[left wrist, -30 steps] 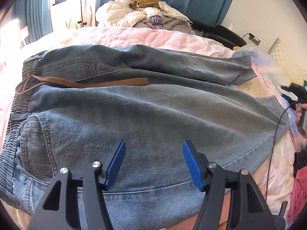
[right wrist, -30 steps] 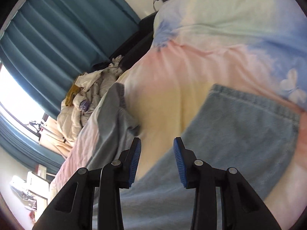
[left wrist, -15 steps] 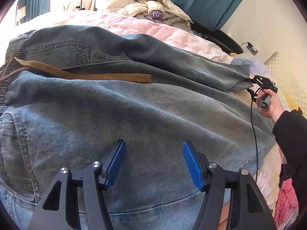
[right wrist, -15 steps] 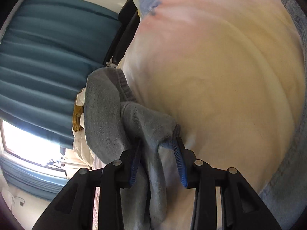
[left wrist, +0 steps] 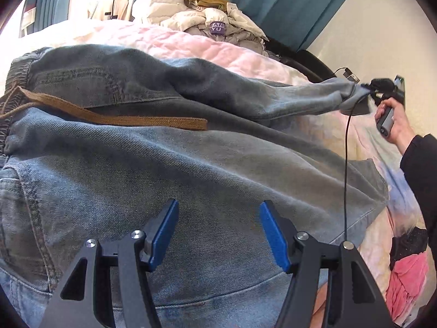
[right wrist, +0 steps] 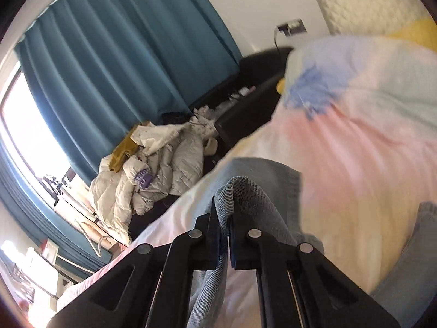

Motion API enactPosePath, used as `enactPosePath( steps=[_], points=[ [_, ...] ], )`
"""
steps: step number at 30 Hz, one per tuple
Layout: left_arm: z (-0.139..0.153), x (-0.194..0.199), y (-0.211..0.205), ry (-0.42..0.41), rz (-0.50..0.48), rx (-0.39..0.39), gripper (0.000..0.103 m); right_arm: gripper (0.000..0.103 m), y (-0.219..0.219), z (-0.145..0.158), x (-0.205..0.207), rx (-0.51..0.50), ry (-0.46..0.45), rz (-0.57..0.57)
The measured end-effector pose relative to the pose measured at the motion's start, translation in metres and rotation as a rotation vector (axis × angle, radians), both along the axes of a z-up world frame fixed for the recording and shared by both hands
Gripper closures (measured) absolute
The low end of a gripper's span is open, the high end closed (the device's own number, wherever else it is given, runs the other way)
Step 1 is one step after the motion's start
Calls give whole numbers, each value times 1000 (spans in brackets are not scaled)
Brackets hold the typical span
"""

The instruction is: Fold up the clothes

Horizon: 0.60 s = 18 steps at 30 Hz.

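Pinching jeans hem (right wrist: 240, 191), right tongs (right wrist: 224, 235) clamped.

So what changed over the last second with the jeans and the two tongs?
The right tongs reached the far leg's hem of the faded blue denim jeans, shut on it and lifted it off the pink quilt. The left tongs stayed open above the near leg; the brown drawstring stayed put.

Right gripper (left wrist: 367, 88) pinches jeans (left wrist: 191, 169) hem; left gripper (left wrist: 218, 232) hovers.
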State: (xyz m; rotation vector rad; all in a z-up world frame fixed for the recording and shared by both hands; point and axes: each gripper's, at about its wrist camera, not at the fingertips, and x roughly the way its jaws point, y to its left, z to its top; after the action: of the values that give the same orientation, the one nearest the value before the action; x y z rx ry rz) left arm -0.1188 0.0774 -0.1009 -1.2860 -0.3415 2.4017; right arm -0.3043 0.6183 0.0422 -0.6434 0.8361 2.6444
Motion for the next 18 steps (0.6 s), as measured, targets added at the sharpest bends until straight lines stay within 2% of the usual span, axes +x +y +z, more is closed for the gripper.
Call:
enactPosePath(
  steps=[3,5,7,11,14,15,17,18],
  points=[
    [4,5,-1,9,-4,10,40,99,-10,26,12,43,40,30],
    [5,9,-1,14,-6,12,40,99,0,16,29,16,17,7],
    [6,10,-1,15,-10,20,40,99,12,-8,41,-31,-38,-30],
    [6,12,0,20,-15,22,40,99,39,-88,76,-230,-134,-59],
    [3,9,5,7,-18,25,40,98,54,-133,103,-404,-82,-11],
    [2,8,6,2,-19,22,40,94,56,-141,108,-444,-61,18],
    [0,4,5,-9,-18,21,40,86,57,-148,117,-450,-61,59],
    [-2,3,6,-16,-17,22,40,81,57,-146,121,-410,-73,78]
  ],
)
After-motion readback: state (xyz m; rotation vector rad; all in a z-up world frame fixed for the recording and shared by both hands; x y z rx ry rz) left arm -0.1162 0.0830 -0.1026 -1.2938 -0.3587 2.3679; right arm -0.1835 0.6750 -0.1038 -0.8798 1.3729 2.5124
